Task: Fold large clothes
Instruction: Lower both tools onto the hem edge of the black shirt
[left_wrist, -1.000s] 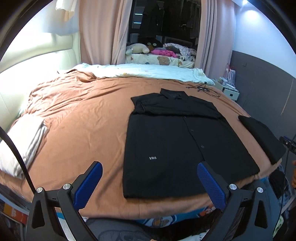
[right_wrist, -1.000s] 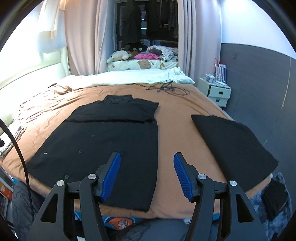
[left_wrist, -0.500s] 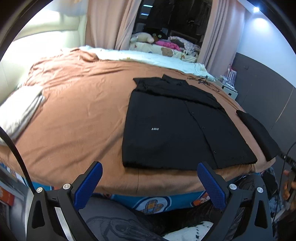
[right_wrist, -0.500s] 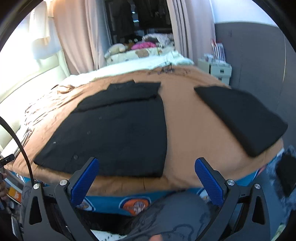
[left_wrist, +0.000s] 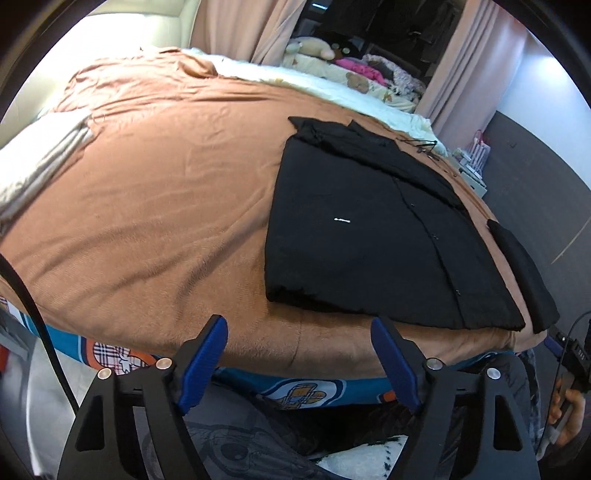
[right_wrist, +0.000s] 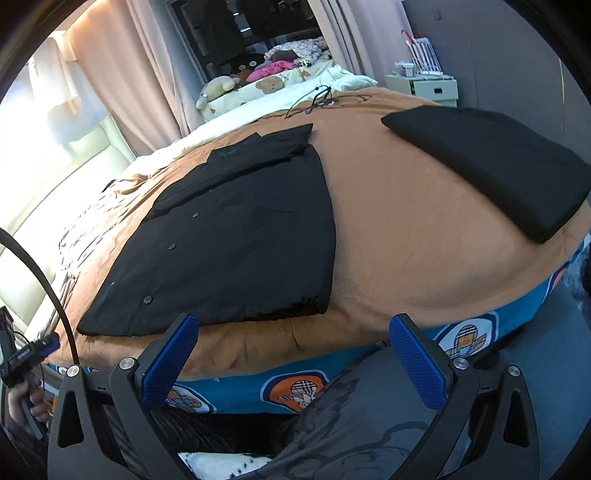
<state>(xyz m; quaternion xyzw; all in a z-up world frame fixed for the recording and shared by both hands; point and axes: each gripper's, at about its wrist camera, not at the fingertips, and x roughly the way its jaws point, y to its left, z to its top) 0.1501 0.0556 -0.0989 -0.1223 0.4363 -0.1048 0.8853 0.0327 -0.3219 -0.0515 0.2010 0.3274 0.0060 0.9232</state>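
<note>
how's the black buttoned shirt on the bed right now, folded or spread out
Partly folded: the black shirt lies flat as a rectangle on the brown bedspread, sleeves folded across the top, bottom half not yet folded up.

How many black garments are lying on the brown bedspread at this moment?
2: a black buttoned shirt spread flat near the bed's front edge, and a folded black garment toward the right edge. More could lie out of view.

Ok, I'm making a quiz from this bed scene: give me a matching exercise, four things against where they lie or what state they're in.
Things:
1. black shirt
2. folded black garment
3. black cable
4. right gripper

Places or states:
A. far side of the brown bedspread, near the white bedding
B. spread flat, sleeves folded in, buttons up
C. near the bed's right edge
D. jaws wide, nothing between them

Pairs: 1-B, 2-C, 3-A, 4-D
</note>
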